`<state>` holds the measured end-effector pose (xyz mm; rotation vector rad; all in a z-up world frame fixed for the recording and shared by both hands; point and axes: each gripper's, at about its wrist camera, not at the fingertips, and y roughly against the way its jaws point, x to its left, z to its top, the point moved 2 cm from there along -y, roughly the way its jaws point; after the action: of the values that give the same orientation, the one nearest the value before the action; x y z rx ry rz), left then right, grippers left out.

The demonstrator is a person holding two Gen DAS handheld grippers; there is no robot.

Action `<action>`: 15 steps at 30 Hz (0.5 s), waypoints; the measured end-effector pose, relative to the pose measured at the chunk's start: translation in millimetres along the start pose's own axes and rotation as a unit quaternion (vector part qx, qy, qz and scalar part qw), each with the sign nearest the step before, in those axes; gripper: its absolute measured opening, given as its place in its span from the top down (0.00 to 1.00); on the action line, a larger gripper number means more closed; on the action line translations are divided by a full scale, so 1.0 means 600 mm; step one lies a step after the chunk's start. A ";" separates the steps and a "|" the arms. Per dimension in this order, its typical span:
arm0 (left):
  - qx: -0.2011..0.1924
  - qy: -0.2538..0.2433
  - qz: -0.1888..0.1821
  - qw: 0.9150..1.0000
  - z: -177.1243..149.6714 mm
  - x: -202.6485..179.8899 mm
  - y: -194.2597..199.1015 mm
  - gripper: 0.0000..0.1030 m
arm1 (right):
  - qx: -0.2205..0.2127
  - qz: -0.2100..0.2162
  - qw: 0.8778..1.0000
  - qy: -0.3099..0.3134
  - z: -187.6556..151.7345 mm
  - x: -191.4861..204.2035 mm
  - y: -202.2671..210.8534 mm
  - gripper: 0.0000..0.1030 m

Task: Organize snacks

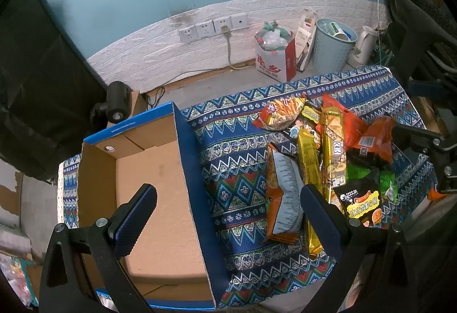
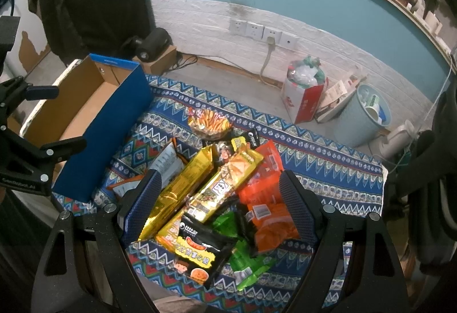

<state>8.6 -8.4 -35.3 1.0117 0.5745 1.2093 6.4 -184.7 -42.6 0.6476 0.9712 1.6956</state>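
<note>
A pile of snack packets (image 1: 328, 153) lies on the patterned cloth, right of an open blue cardboard box (image 1: 160, 179) whose inside is bare. My left gripper (image 1: 228, 199) hangs open above the box's right wall, its right finger over an orange-and-white packet (image 1: 282, 193). In the right wrist view my right gripper (image 2: 218, 193) is open over the pile, its fingers straddling the gold packets (image 2: 177, 190), the orange packet (image 2: 265, 199) and a black packet (image 2: 200, 250). The box (image 2: 94, 119) stands at left there. Neither gripper holds anything.
The patterned cloth (image 1: 237, 141) covers a low table. Behind it on the floor stand a red-and-white bag (image 1: 275, 56), a pale blue bin (image 1: 332, 44) and a white kettle (image 1: 364, 44). A black camera (image 1: 115, 102) sits on a cardboard block left of the box.
</note>
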 end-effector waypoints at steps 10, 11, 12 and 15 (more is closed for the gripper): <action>0.006 -0.003 -0.004 1.000 -0.001 -0.006 -0.007 0.01 | 0.002 -0.001 1.000 0.001 0.002 0.000 -0.001 0.19; 0.007 -0.003 -0.004 1.000 0.000 -0.006 -0.008 0.01 | 0.002 -0.001 1.000 0.001 0.002 -0.001 -0.001 0.19; 0.008 -0.004 -0.004 1.000 0.000 -0.006 -0.009 0.01 | 0.002 -0.001 1.000 0.001 -0.001 -0.002 -0.005 0.19; 0.009 -0.005 -0.002 1.000 -0.001 -0.008 -0.015 0.01 | 0.005 -0.002 1.000 0.001 -0.004 -0.005 -0.008 0.19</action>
<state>10.8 -13.1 -44.3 1.0319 0.5796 1.1966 7.8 -187.6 -48.1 0.6503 0.9831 1.6888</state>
